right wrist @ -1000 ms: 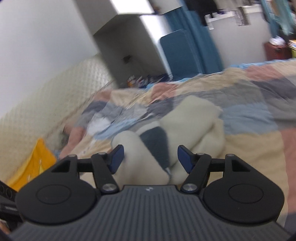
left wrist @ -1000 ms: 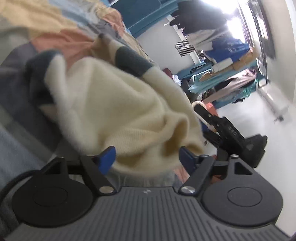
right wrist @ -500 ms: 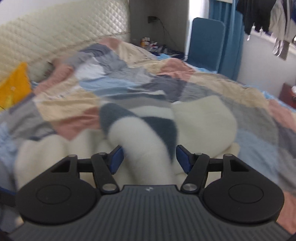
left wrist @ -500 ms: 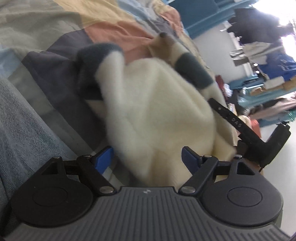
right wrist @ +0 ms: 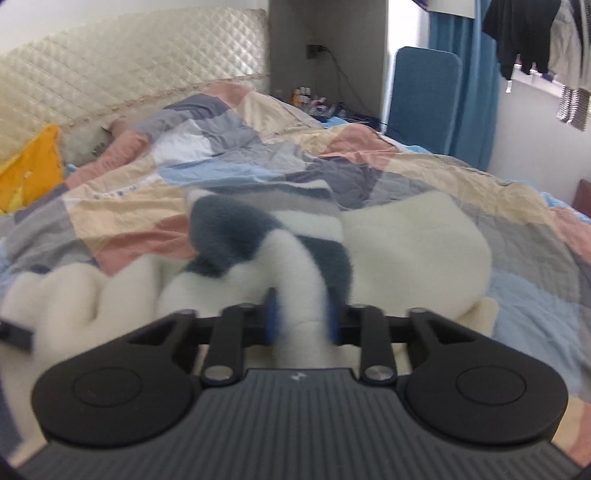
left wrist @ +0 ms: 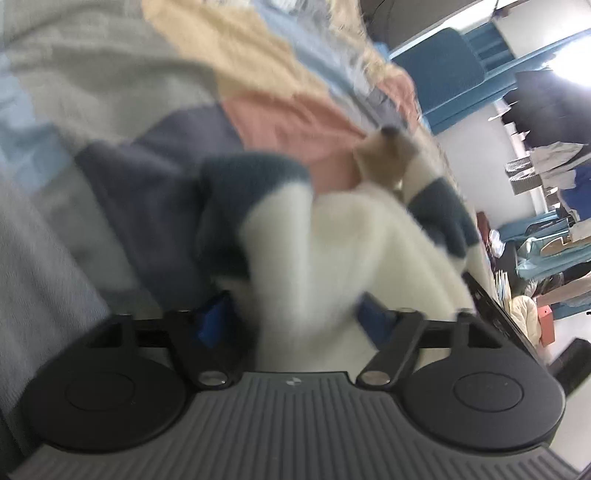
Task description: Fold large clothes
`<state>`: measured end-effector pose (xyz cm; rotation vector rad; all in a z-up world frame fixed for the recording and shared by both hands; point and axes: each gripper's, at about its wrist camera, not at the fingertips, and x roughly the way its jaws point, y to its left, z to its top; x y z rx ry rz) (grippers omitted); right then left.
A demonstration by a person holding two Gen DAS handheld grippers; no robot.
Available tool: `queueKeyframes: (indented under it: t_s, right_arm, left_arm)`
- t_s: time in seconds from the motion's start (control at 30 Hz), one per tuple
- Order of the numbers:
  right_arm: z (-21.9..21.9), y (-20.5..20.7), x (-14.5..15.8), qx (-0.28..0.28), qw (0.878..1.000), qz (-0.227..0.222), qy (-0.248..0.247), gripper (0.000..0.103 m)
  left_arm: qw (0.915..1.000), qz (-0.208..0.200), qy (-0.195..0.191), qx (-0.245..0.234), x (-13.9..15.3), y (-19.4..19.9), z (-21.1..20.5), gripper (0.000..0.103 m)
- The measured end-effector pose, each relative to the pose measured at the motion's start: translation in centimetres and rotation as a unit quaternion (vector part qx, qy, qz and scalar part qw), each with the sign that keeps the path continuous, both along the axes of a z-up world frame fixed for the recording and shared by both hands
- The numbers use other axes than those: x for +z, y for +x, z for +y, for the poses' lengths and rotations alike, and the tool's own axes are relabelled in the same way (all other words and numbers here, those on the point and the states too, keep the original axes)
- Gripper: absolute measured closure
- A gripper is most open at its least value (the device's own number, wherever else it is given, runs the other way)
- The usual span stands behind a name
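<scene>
A bed (right wrist: 461,173) fills most of both views, covered by a patchwork quilt (right wrist: 229,155) in peach, cream, grey and pale blue squares. Behind it stands a quilted cream headboard (right wrist: 122,70), with a yellow cushion (right wrist: 33,162) at its left end. A blue chair (right wrist: 421,96) stands beyond the far side of the bed, beside blue curtains (right wrist: 465,74), and dark clothes hang (right wrist: 524,29) by the window.

A large fluffy cream sweater (right wrist: 413,254) with dark blue-grey bands lies bunched on the quilt, close to the near edge of the bed. One banded sleeve (right wrist: 258,229) rises in a loop out of the heap toward the right wrist camera.

The right hand-held gripper (right wrist: 301,321) has its jaws narrow and closing, and a cream fold of that sleeve sits pinched between its blue pads (right wrist: 271,314).

In the left wrist view the sweater (left wrist: 332,240) is blurred; a cream part with a dark cuff (left wrist: 251,177) runs down between the fingers. The left hand-held gripper (left wrist: 291,321) has its jaws about half wide and closing around this cream fabric. The cloth fills the gap between the blue pads (left wrist: 210,321), but the blur hides whether they press on it.
</scene>
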<state>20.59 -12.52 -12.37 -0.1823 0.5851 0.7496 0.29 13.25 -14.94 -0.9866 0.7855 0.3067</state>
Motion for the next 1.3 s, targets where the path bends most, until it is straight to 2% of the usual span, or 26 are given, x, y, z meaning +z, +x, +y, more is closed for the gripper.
queueKeyframes:
  t_s: [0.03,0.07,0.1,0.13,0.23,0.3,0.37,0.5,0.57,0.7,0.77,0.83,0.93,0.97,1.03,1.1,1.13,1.2,1.23,1.3]
  right_arm:
    - [-0.4,-0.1,0.3,0.003,1.0,0.002,0.012,0.086]
    - [-1.0,0.0,0.7,0.003,1.0,0.008,0.029,0.087]
    - [-1.8,0.2,1.0,0.0,0.999,0.017,0.052,0.087]
    - [-2.6,0.4,1.4,-0.006,0.997,0.027,0.078,0.088]
    - [-5.5,1.0,2.2,-0.04,0.984,0.068,0.161,0.088]
    - [-7.6,1.2,2.3,-0.063,0.967,0.107,0.223,0.088]
    - [-9.3,0.7,2.5,-0.072,0.949,0.124,0.282,0.088]
    - [-12.2,-1.0,2.2,-0.098,0.882,0.175,0.427,0.088]
    - [-13.1,-2.1,2.5,-0.109,0.857,0.167,0.475,0.089]
    - [-15.0,-4.4,4.0,-0.127,0.817,0.132,0.546,0.089]
    - [-15.9,-5.5,5.1,-0.134,0.799,0.102,0.577,0.089]
    - [-16.7,-6.9,6.8,-0.141,0.786,0.069,0.598,0.089]
    - [-18.2,-8.7,10.2,-0.144,0.76,0.011,0.634,0.089]
    - [-18.8,-9.4,11.6,-0.14,0.755,-0.013,0.64,0.089]
    - [-19.7,-10.5,14.8,-0.123,0.748,-0.062,0.649,0.1]
    - [-20.6,-11.8,18.4,-0.112,0.739,-0.11,0.655,0.1]
    - [-21.0,-12.4,20.5,-0.109,0.74,-0.126,0.651,0.1]
    - [-21.6,-13.6,23.4,-0.107,0.745,-0.146,0.642,0.1]
    - [-21.6,-14.0,24.4,-0.109,0.752,-0.145,0.633,0.1]
    - [-21.0,-14.2,25.1,-0.118,0.779,-0.138,0.601,0.1]
  left_arm:
    - [1.0,-0.006,-0.005,-0.002,-0.1,0.2,0.2,0.061]
    - [0.9998,-0.016,-0.014,-0.004,0.0,0.4,0.3,0.07]
    - [0.9996,-0.026,-0.012,-0.006,0.3,0.5,0.3,0.084]
    - [0.9994,-0.035,0.0,-0.006,0.7,0.6,0.4,0.089]
    - [0.9962,-0.085,0.022,0.002,2.7,0.0,0.7,0.091]
    - [0.9927,-0.119,0.019,0.002,4.1,-0.5,1.3,0.091]
    - [0.989,-0.146,0.023,0.002,5.7,-1.1,1.7,0.092]
    - [0.9793,-0.201,0.026,-0.005,9.2,-2.4,2.5,0.092]
    - [0.9741,-0.224,0.033,-0.011,11.0,-2.8,2.9,0.092]
    - [0.9629,-0.265,0.043,-0.028,15.0,-3.4,3.7,0.093]
    - [0.9583,-0.28,0.047,-0.033,17.1,-3.6,4.1,0.093]
    - [0.9512,-0.3,0.061,-0.04,19.4,-3.5,4.5,0.093]
    - [0.9378,-0.336,0.08,-0.034,23.5,-3.9,5.1,0.093]
    - [0.9326,-0.35,0.083,-0.033,25.1,-4.0,5.3,0.093]
    - [0.9235,-0.371,0.092,-0.034,28.1,-4.4,5.5,0.093]
    - [0.9183,-0.382,0.099,-0.036,30.8,-4.5,5.6,0.093]
    - [0.9161,-0.385,0.103,-0.045,31.9,-4.3,5.5,0.093]
    - [0.9144,-0.378,0.131,-0.062,33.2,-4.0,4.9,0.093]
    - [0.9144,-0.369,0.149,-0.076,33.3,-3.7,4.3,0.093]
    - [0.9186,-0.346,0.163,-0.098,32.4,-3.5,3.4,0.093]
